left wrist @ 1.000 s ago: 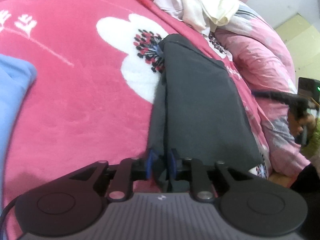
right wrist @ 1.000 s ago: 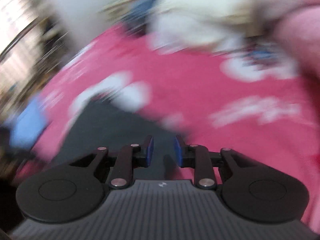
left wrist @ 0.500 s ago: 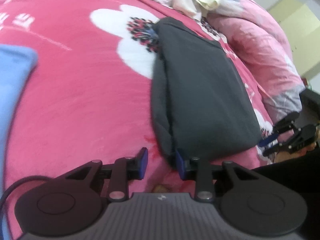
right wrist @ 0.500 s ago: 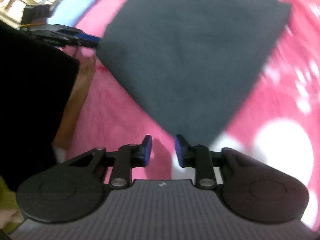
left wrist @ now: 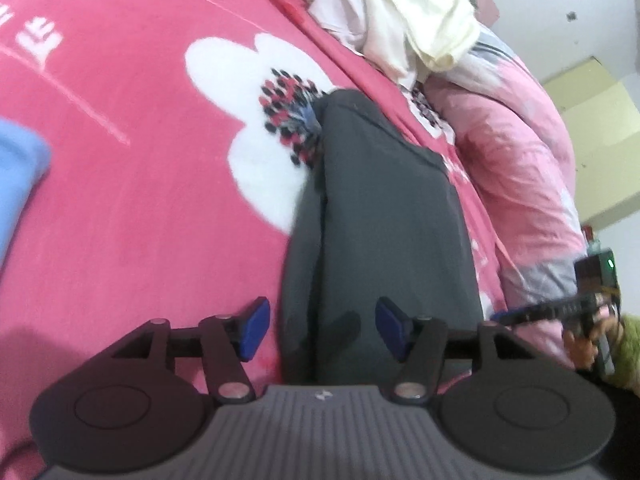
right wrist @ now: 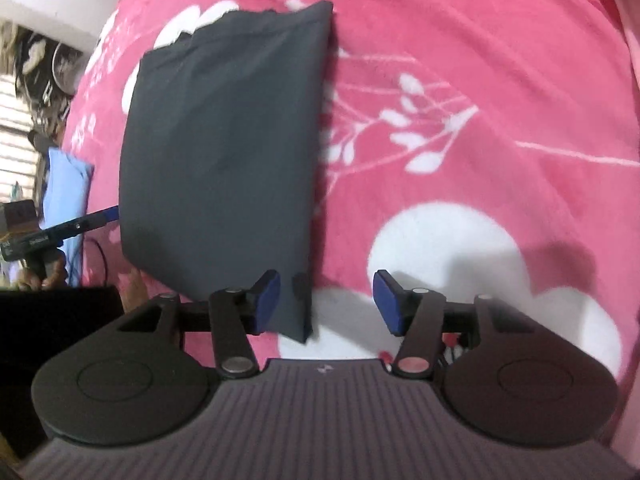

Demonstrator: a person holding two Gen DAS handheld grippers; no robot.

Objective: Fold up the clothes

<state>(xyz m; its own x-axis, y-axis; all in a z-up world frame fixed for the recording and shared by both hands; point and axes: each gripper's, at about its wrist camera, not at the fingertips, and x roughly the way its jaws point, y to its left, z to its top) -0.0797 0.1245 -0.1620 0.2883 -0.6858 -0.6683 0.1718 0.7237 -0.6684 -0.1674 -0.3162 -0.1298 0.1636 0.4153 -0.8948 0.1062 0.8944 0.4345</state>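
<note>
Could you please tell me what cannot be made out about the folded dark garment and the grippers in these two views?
- Dark garment: its near edge is hidden behind the left gripper body in the left wrist view; its type is untellable.
- Right gripper, jaws opening: the garment corner lies beneath its left pad; contact is unclear.
- Blue cloth: cut off by the left edge.

Left wrist cam: low, close, looks steeply down along dark folded garment (left wrist: 384, 216). Right wrist cam: steeper, near its other end (probably the opposite corner). Both share garment and pink blanket (right wrist: 460, 80).
</note>
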